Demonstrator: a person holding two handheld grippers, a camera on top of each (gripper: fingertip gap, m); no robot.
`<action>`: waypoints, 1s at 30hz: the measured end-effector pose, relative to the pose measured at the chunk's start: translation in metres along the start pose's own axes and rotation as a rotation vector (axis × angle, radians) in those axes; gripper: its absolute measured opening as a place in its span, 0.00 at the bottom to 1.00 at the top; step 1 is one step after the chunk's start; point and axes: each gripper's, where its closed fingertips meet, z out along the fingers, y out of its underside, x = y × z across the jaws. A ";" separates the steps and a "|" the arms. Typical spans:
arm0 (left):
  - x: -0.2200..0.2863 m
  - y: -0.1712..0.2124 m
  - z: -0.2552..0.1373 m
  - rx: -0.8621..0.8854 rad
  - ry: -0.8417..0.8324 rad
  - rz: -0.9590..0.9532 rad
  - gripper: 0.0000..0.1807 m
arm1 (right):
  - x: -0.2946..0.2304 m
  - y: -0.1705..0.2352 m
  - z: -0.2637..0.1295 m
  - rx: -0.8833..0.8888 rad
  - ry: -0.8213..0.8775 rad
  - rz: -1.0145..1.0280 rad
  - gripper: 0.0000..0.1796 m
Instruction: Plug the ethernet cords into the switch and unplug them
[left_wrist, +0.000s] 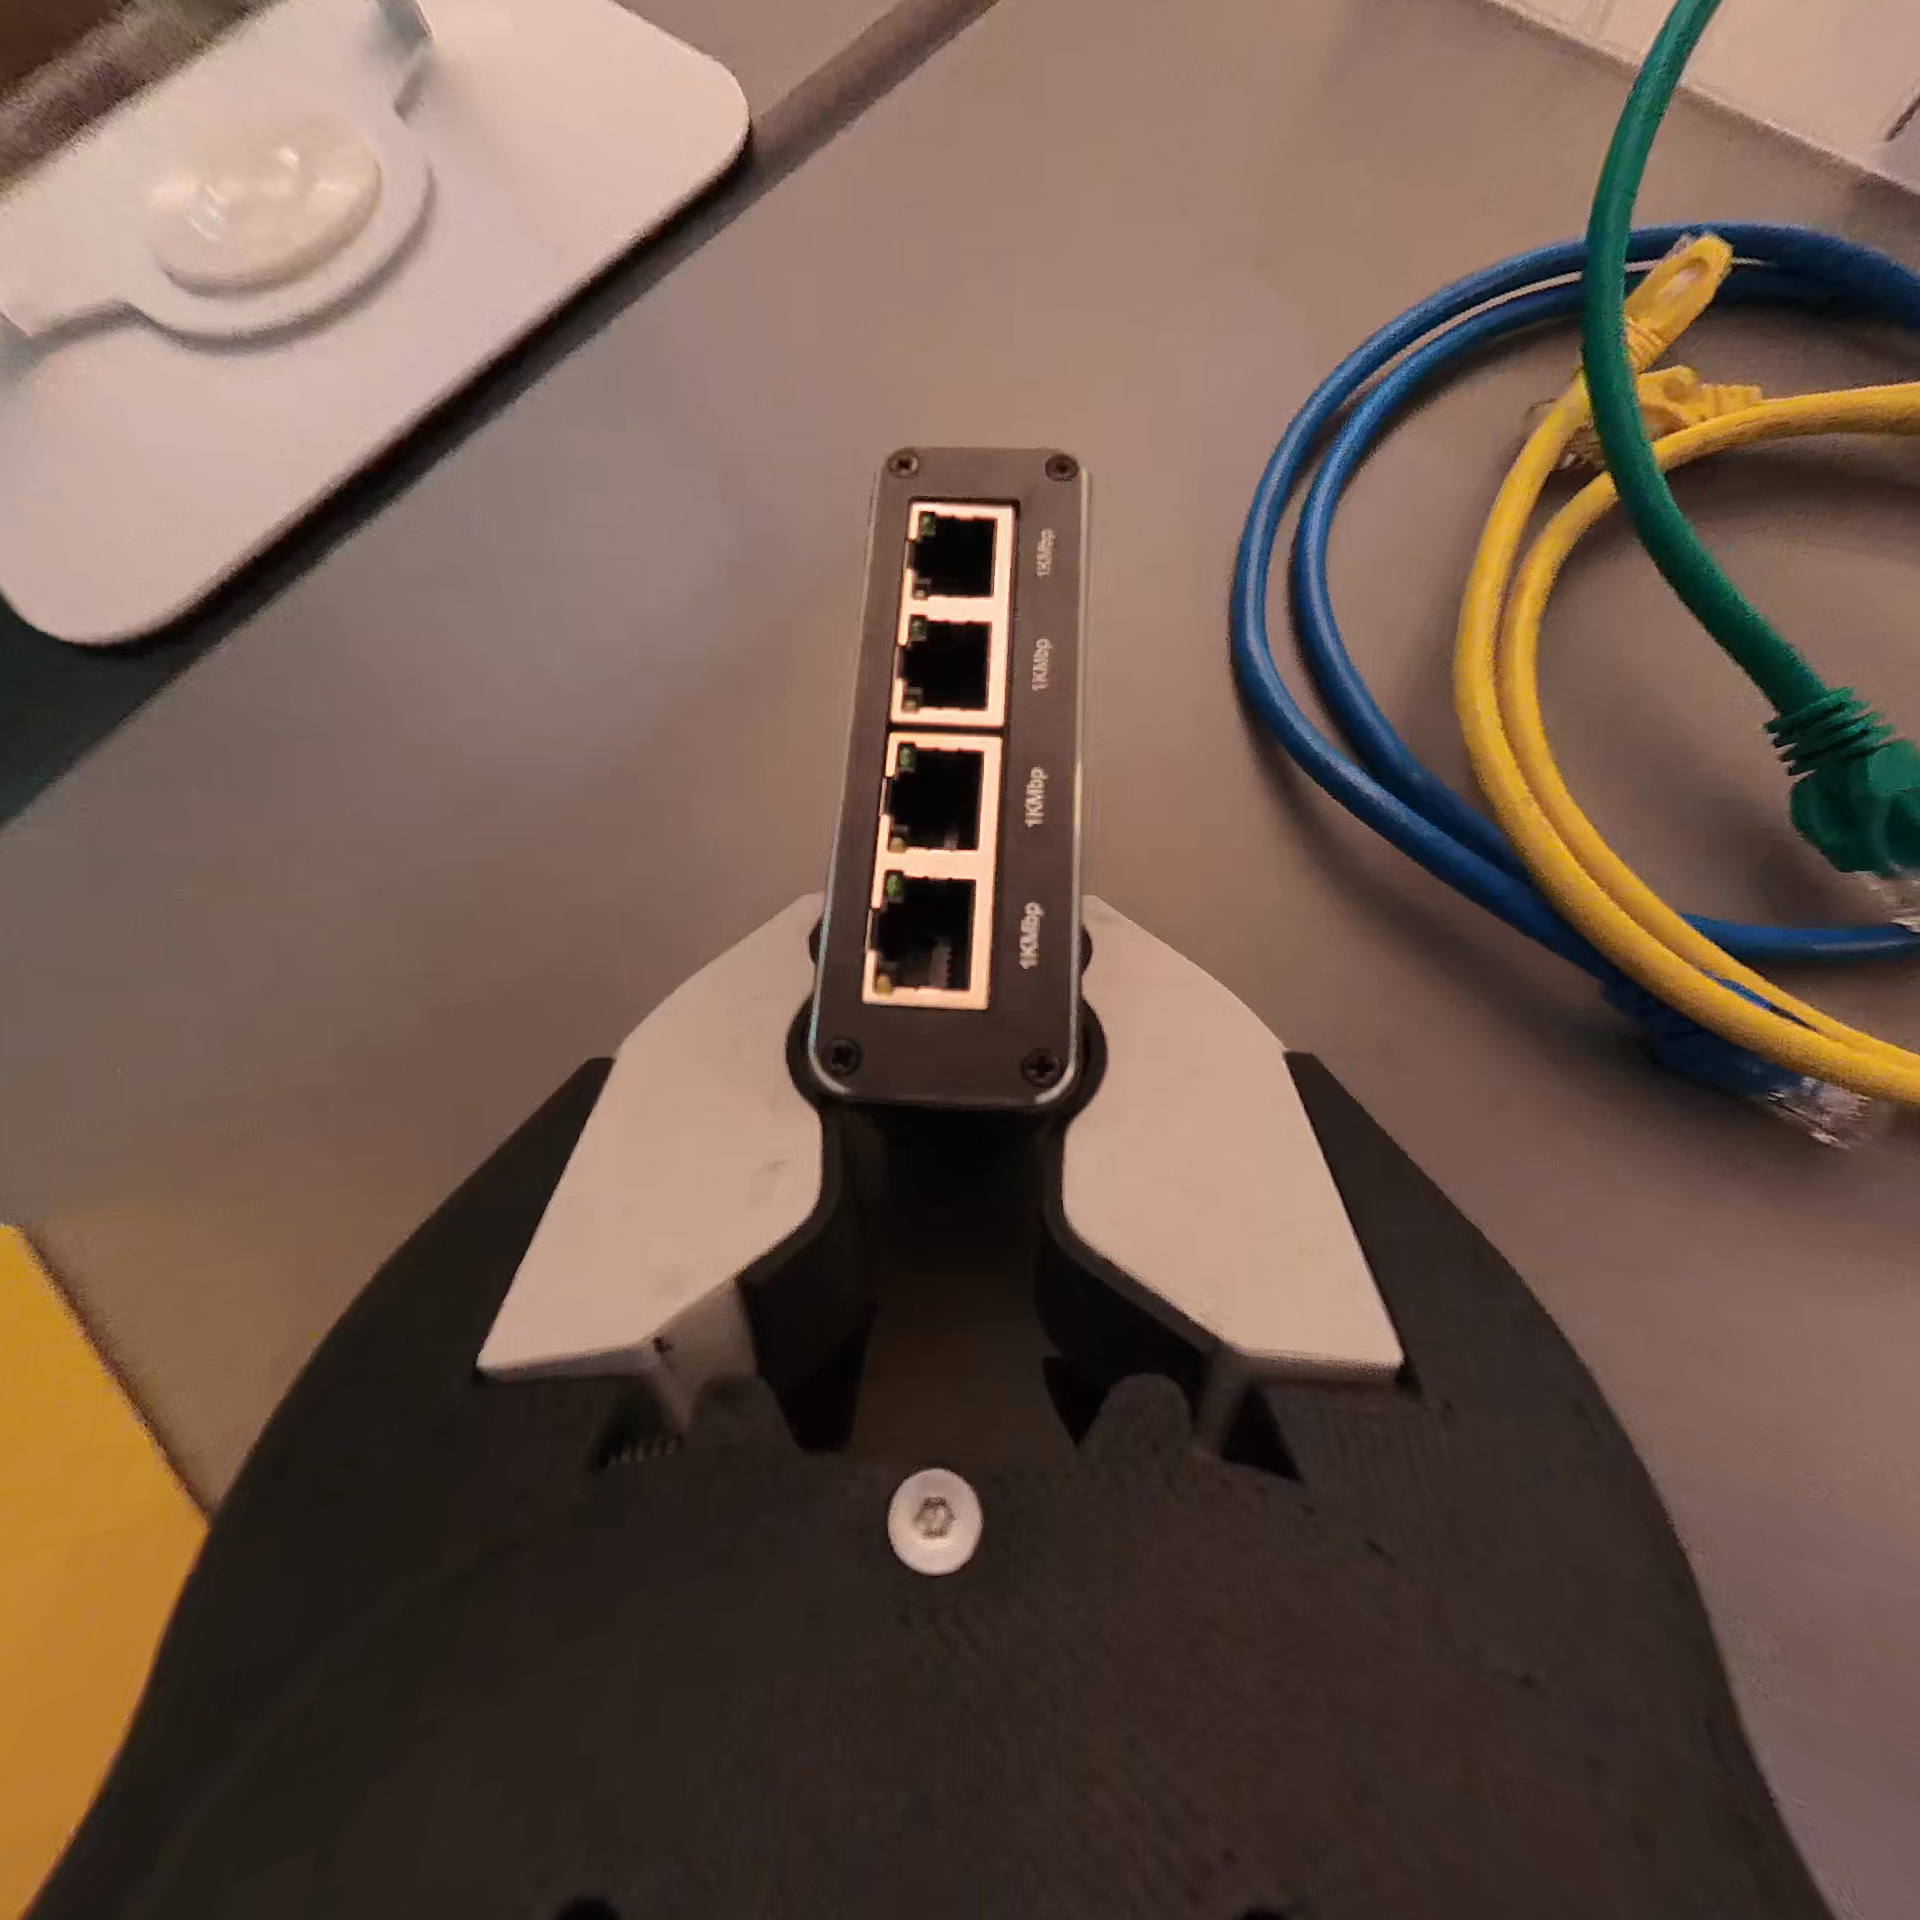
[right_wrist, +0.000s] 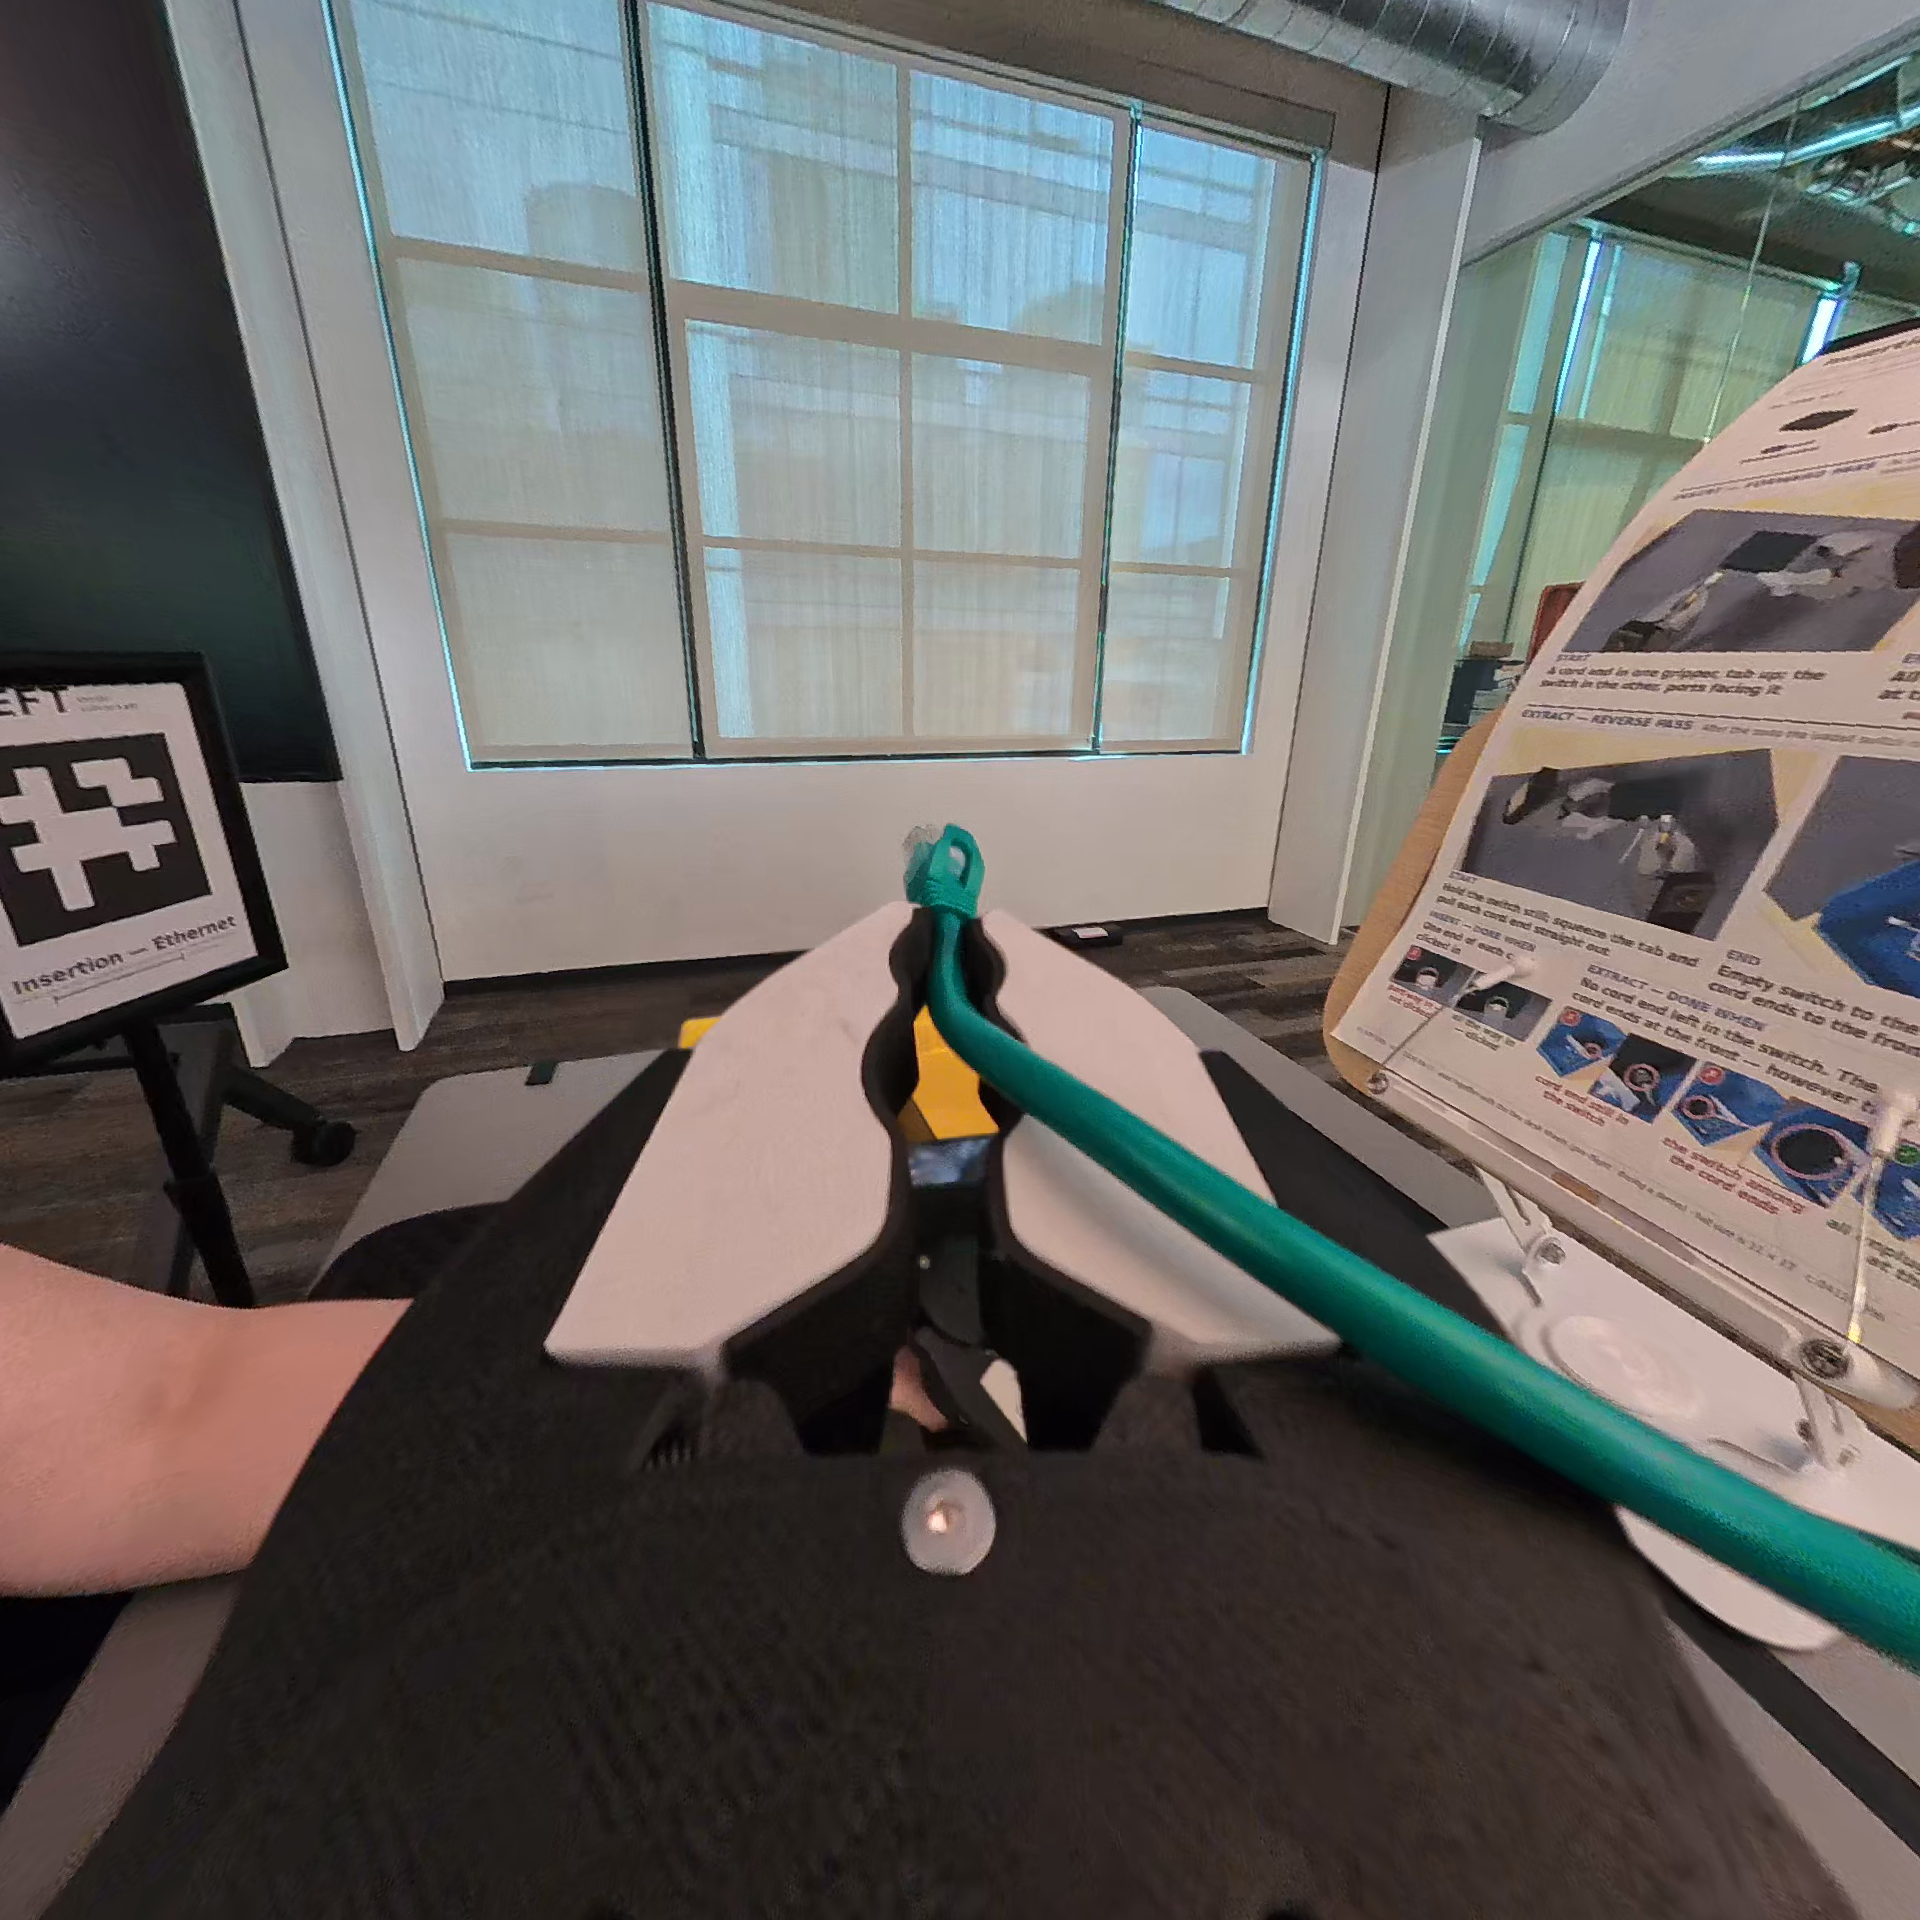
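Note:
My left gripper (left_wrist: 948, 997) is shut on a black ethernet switch (left_wrist: 961, 727) and holds it above the grey table, its several ports facing the camera, all empty. To its right on the table lie a blue cord (left_wrist: 1309, 675), a yellow cord (left_wrist: 1507, 686) and a green cord (left_wrist: 1631, 436) whose far plug (left_wrist: 1855, 800) rests near the right edge. My right gripper (right_wrist: 943, 935) is shut on the other end of the green cord (right_wrist: 1299, 1299), lifted in the air; its plug (right_wrist: 943, 862) sticks out past the fingertips, pointing up and forward.
A white stand base (left_wrist: 260, 291) sits at the table's far left and a yellow object (left_wrist: 62, 1558) at the near left. In the right wrist view an instruction board (right_wrist: 1683, 862) stands at the right, a marker sign (right_wrist: 104, 842) on a stand at the left, and a forearm (right_wrist: 156, 1423) at lower left. The gap from one gripper's tips to the other's is roughly 35 centimetres.

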 end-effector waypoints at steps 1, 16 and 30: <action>-0.002 -0.004 -0.001 0.023 -0.031 0.030 0.20 | 0.003 0.002 -0.001 -0.015 0.018 -0.012 0.03; 0.014 -0.163 -0.167 0.470 -0.539 0.563 0.20 | 0.007 0.002 0.004 -0.186 0.290 -0.319 0.03; 0.018 -0.173 -0.246 0.490 -0.841 0.814 0.20 | -0.064 -0.005 0.036 -0.241 0.208 -0.522 0.03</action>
